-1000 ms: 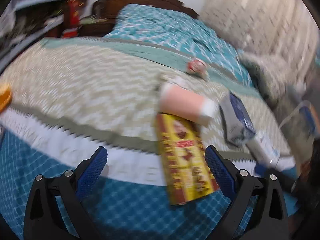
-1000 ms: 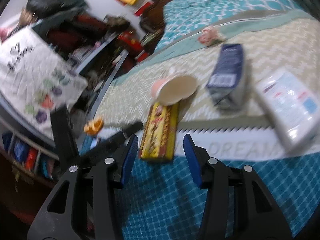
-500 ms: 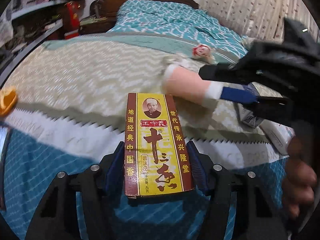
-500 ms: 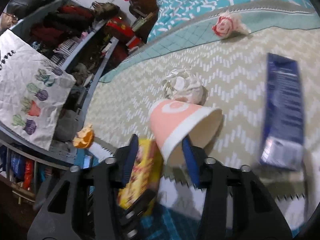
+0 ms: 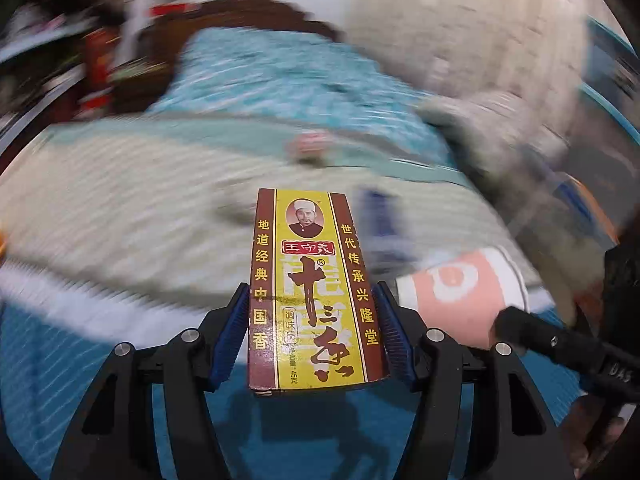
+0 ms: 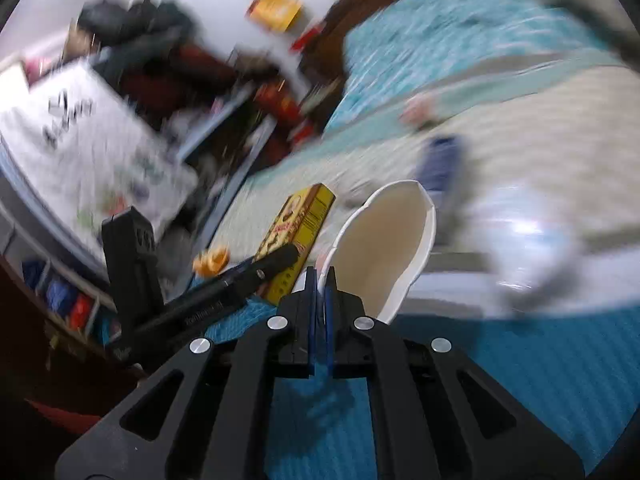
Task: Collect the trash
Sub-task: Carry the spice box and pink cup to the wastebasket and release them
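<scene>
both hands carry litter off the bed at once. the left gripper [image 5: 312,336] clamps a yellow-and-brown spice box [image 5: 310,280] across its width, blue pads pressed to both long sides, the box raised clear of the blue bedspread [image 5: 80,360] near the foot of the bed. just to its right, the right gripper [image 6: 321,280] has just been closing and now pinches the rim wall of a pink-and-white paper cup [image 6: 384,248], jaws nearly pressed together on the thin paper, the cup's mouth facing the right wrist camera and slightly crushed. farther off, a dark blue carton [image 6: 440,164] and a white plastic packet [image 6: 524,240] lie blurred on the chevron blanket [image 5: 120,208]. the pickup step looks complete; the next move likely calls for carrying both pieces to a bin, not visible here, without loosening either grip.
</scene>
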### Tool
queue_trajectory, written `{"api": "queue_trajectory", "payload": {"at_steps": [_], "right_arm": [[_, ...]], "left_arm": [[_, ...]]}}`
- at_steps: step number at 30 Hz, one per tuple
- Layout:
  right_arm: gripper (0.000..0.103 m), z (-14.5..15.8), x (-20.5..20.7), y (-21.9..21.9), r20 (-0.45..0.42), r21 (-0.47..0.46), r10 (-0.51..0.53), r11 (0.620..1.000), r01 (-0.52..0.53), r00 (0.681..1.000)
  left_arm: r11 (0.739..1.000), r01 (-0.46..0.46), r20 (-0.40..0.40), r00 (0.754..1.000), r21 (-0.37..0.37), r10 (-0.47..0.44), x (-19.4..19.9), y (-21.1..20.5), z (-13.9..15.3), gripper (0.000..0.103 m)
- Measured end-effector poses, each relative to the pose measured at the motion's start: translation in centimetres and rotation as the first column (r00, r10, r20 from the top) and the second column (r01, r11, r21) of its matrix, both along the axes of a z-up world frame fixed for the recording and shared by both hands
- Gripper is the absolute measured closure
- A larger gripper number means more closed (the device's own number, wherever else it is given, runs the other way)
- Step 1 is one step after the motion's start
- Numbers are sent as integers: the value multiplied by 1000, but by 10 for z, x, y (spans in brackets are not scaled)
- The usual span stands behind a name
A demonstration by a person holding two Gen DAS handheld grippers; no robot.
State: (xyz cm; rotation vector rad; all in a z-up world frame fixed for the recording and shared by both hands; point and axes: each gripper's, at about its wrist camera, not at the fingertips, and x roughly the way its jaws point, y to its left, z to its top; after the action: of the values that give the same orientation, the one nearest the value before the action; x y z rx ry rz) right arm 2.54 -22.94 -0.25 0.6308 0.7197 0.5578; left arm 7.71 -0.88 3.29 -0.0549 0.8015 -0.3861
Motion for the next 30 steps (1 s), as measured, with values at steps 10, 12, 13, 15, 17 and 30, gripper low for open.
{"api": "queue_trajectory", "payload": {"at_steps": [10,12,13,15,17,30], "right_arm": [[97,-28,-118,-240,9,91,-579,812,577,815],[97,-37,-127,-279,-16,87,-653,754,651,757],[97,-41,-129,-298,-30,89,-678,730,677,735],[98,-50,-129,-329,-55,82,-715,693,717,697],[97,-57,-124,-352,-73,68,-731,675,735,678],[15,-100,-106,-419,-175,114,-803,558,822,570]], "left_arm": [[809,586,-126,800,-47,-586,-7,-286,2,45],[764,643,-151,751,-56,-643,-13,-343,-5,45],[755,654,-149,742,-52,-654,-14,-365,-7,45],[737,674,-154,724,-48,-672,-13,-398,-11,45],[725,687,-174,708,-55,-684,-10,-430,-18,45],[760,647,-262,724,-59,-637,21,-483,-56,14]]}}
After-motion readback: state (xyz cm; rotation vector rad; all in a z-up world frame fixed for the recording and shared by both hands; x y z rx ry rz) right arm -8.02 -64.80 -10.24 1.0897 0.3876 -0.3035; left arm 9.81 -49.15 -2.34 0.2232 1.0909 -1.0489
